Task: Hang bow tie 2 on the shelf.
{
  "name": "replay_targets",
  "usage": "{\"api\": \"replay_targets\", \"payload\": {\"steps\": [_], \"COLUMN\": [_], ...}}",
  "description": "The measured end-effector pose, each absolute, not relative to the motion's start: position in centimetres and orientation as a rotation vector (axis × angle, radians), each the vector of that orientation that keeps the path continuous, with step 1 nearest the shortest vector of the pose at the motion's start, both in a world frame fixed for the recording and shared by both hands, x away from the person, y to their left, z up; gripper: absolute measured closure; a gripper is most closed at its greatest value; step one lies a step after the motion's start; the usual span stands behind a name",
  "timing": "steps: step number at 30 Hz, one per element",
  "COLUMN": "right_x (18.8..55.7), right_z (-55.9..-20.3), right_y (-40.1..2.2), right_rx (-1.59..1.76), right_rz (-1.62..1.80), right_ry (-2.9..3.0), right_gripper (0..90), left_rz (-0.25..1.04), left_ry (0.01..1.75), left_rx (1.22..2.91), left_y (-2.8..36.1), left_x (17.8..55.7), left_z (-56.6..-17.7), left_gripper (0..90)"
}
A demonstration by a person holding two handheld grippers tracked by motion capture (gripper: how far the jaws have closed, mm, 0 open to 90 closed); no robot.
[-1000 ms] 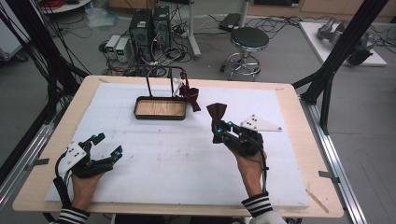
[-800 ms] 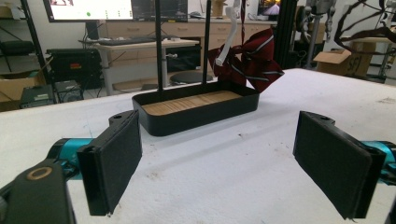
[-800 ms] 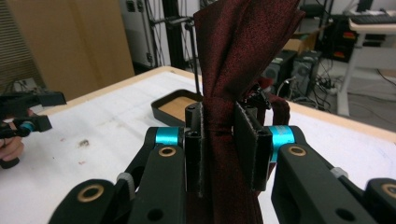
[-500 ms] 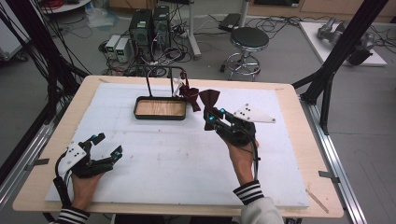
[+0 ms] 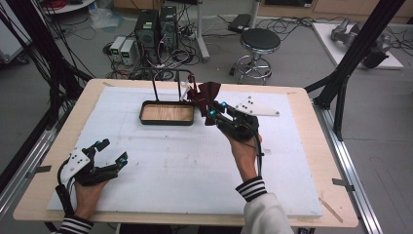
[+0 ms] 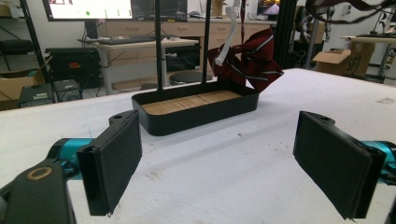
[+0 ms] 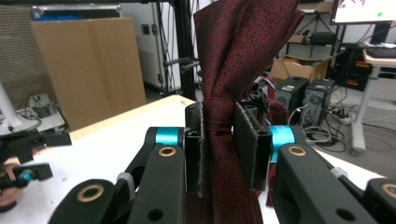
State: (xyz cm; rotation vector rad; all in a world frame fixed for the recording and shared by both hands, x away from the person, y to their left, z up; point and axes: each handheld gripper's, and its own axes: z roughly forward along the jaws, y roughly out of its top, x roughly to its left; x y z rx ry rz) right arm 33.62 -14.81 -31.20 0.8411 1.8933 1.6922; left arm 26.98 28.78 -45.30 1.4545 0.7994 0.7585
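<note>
Between your right gripper's [image 7: 219,140] pads sits a dark red bow tie [image 7: 238,60], pinched at its narrow knot, its fine-grained cloth fanning out above the jaws. You hold it above the white table [image 5: 170,165], just right of the black tray [image 5: 168,113] with a wooden floor. Beside it, another red bow tie with thin stripes [image 6: 254,58] hangs from the tray's upright rack [image 5: 165,83], close to yours. Your left gripper [image 5: 104,156] rests near the table's front left, jaws spread, holding nothing.
</note>
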Motion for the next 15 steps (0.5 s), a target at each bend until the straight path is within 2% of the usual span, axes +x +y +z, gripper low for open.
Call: {"api": "replay_targets", "payload": {"steps": [15], "right_x": [36.5], "right_z": [-29.7], "right_y": [-11.9], "right_rx": [0.798], "right_rz": [1.758], "right_ry": [1.908], "right_gripper": [74.2], "left_rz": [0.748], "left_ry": [0.806], "left_rx": [1.452], "left_y": [28.8], "left_x": [27.0], "left_z": [-45.3], "left_gripper": [15.8]}}
